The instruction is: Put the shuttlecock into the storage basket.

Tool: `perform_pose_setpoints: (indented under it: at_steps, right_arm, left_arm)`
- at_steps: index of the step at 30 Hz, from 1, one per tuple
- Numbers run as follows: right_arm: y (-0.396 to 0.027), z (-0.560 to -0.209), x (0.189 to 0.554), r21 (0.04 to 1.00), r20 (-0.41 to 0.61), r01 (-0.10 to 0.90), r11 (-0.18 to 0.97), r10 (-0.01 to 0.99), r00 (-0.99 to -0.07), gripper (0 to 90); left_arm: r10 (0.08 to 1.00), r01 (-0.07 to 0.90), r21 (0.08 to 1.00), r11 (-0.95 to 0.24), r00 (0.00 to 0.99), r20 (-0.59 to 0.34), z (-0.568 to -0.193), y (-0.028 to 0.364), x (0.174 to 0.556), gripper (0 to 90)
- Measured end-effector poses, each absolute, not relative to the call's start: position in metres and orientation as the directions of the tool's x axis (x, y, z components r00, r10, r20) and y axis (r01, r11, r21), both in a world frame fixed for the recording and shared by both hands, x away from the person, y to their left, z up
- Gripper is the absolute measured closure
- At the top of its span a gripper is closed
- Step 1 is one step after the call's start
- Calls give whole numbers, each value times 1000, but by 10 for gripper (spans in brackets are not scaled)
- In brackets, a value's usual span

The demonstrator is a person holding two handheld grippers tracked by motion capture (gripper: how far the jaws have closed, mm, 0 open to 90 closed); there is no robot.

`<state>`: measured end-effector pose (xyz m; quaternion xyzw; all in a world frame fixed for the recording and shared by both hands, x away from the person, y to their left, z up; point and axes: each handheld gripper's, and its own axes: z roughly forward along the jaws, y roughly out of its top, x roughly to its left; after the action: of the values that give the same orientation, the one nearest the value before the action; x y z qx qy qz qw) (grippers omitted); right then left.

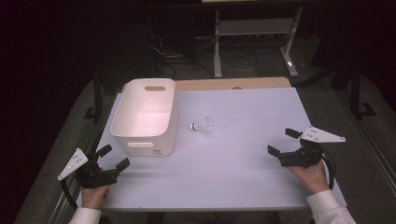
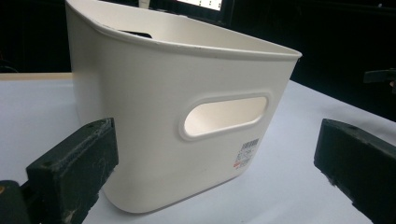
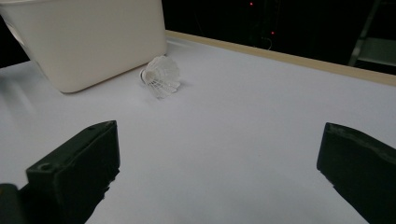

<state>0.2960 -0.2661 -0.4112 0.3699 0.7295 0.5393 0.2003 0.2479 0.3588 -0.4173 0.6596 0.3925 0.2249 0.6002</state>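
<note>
A white plastic bin (image 1: 145, 115) with oval handle slots stands on the left part of the white table (image 1: 243, 154). A white shuttlecock (image 1: 201, 125) lies on its side just right of the bin, apart from it. My left gripper (image 1: 114, 157) rests at the table's near left corner, open and empty, facing the bin's near wall (image 2: 187, 126). My right gripper (image 1: 283, 141) sits open and empty at the near right, well short of the shuttlecock (image 3: 161, 77); the bin (image 3: 88, 42) stands behind that shuttlecock.
A wooden strip (image 1: 233, 84) runs along the table's far edge. Beyond it stand a metal frame (image 1: 254, 32) and cables on a dark floor. A barcode sticker (image 2: 246, 152) marks the bin's near wall.
</note>
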Motion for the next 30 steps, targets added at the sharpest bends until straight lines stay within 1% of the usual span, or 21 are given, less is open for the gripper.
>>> perform_pose_setpoints:
  at_steps: [5,16,21,26,27,28,29,30]
  right_arm:
    - [-264,-412,296,932,104,329,154,755,-648,0]
    - [-260,-406,293,938,89,308,158,750,-655,0]
    - [-256,-399,294,933,64,305,193,743,-666,0]
    - [-253,-394,296,927,60,311,209,737,-673,0]
    - [-252,-393,297,931,52,298,209,733,-678,0]
    - [-251,-392,296,926,57,311,214,734,-676,0]
    - [-250,-391,298,930,50,299,216,730,-682,0]
    - [-250,-390,298,925,54,310,221,730,-681,0]
  left_arm:
    - [786,244,969,32,593,-175,-417,358,247,0]
    - [788,245,969,32,590,-176,-417,357,247,0]
    - [787,246,969,32,591,-176,-417,357,247,0]
    - [788,251,968,29,590,-177,-417,357,247,0]
    - [788,253,967,27,590,-176,-417,357,247,0]
    - [788,252,967,28,590,-176,-417,357,247,0]
    - [788,252,967,29,589,-177,-417,357,247,0]
    - [788,252,967,29,589,-177,-417,357,247,0]
